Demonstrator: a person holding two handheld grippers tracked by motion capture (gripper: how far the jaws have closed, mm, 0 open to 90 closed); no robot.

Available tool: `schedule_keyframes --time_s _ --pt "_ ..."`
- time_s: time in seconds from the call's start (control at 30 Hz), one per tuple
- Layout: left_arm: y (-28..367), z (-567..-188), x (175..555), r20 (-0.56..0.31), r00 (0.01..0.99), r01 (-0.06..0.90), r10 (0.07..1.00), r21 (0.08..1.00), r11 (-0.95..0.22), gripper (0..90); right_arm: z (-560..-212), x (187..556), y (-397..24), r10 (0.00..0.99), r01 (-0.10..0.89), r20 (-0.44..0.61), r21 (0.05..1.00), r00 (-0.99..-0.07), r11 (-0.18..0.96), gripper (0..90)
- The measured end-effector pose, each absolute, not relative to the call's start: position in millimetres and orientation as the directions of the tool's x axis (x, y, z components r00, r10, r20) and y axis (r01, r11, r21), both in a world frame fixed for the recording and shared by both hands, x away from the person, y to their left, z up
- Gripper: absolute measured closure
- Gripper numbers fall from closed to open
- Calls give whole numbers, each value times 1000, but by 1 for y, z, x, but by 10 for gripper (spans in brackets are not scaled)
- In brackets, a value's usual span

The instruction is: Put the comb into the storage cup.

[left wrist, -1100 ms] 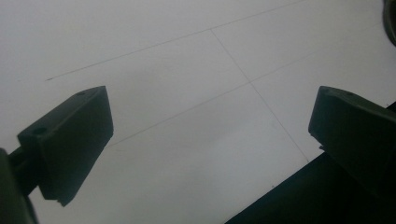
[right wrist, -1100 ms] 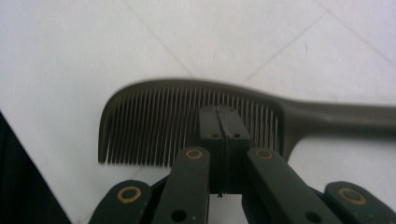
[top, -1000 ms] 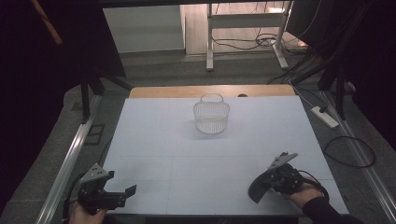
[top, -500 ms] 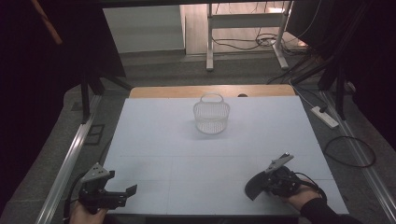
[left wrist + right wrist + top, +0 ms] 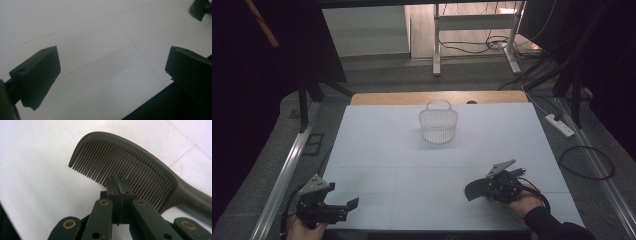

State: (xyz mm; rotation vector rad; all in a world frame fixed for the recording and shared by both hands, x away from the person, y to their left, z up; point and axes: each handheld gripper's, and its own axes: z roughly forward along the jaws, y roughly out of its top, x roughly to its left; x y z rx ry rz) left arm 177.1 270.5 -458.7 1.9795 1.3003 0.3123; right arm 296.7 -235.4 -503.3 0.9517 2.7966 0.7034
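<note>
Comb (image 5: 130,167) sits clamped by its teeth in the shut right gripper (image 5: 492,187) at the table's (image 5: 377,150) 5 o'clock corner, its long axis crosswise, basket (image 5: 438,125) toward 11 o'clock from it; left gripper (image 5: 343,206) open, farther off.

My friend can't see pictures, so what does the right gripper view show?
The right claw is shut on the teeth of a dark comb, holding it over a white table. The comb's curved back arches toward the top, and its handle runs off to the lower right.
</note>
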Motion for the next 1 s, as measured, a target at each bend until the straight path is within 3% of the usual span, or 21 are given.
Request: schedule_keyframes --time_s 1.0 --pt "271 -459 177 -189 458 692 869 689 -214 10 -507 354 -200 639 541 -24 508 -768 670 893"
